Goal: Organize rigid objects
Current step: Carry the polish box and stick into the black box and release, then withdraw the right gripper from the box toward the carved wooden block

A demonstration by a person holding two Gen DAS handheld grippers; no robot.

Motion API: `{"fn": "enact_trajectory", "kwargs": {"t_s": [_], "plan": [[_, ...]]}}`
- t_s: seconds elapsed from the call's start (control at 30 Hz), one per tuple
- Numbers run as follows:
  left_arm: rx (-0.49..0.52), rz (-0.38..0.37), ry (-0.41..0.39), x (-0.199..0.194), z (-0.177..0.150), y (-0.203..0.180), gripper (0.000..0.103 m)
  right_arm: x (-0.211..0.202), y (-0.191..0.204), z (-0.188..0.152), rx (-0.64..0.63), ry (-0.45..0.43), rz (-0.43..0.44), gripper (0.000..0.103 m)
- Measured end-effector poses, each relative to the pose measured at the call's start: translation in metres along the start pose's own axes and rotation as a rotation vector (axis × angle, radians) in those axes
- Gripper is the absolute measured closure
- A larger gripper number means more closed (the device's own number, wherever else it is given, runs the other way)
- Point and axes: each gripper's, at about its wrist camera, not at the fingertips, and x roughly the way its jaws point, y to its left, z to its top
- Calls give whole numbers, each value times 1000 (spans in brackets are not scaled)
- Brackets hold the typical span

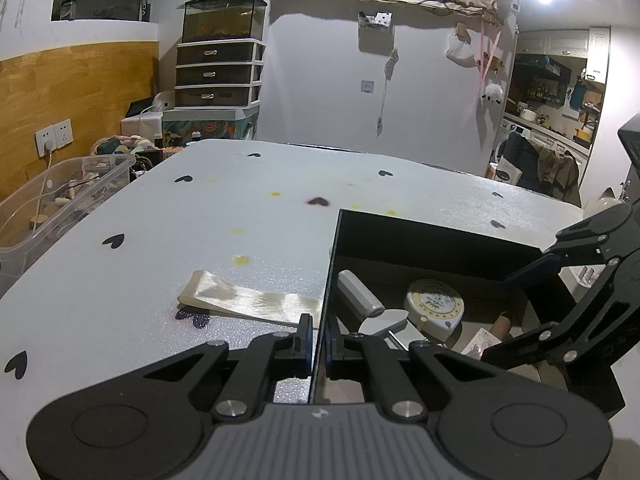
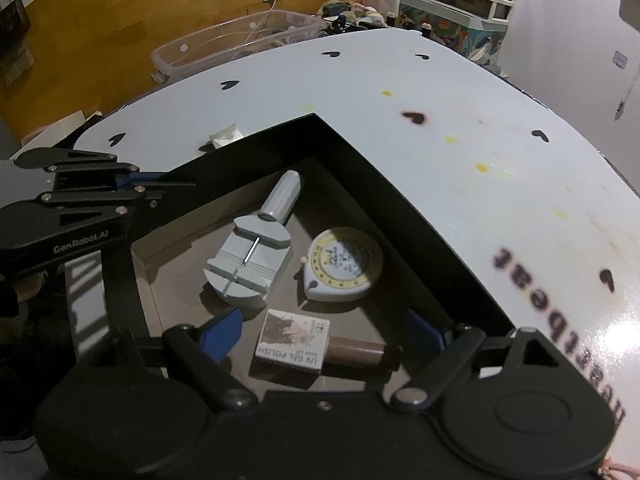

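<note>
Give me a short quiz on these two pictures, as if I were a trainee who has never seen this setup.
1. True or false: the left hand-held gripper is clamped on a wall of the black box.
2. Which of these lies on the table outside the box? A) the round tape measure B) the cream ribbon C) the grey cylinder
3. What words are printed on the small carton that lies in the box below the open right hand-held gripper?

Key: 1 true; 2 B; 3 UV GEL POLISH.
</note>
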Motion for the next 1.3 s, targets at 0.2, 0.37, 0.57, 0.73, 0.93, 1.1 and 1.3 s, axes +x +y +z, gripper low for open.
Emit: {"fn": "enact_trajectory", "kwargs": {"t_s": [0.2,0.37,0.57,0.73,0.93,1.1,1.3], "plan": [[-3,1,5,1,1,2,97,-9,-1,-3,22,-11,-15,14],[-3,3,7,1,1,1,97,-21,-1,-6,39,-16,-34,14],[-4,3,7,1,1,2,97,-40,-1,-10,53,-50,-48,14],[-7,3,9,2,2,1,97,-59,-3,-14,68,-86,-55,13],[-4,5,12,2,2,2,97,-98,-3,-25,92,-161,-66,11],[-4,5,11,2,2,2,97,-130,-6,-40,126,-227,-98,5],[-5,5,11,2,2,2,97,-162,-12,-63,193,-311,-168,0]]}}
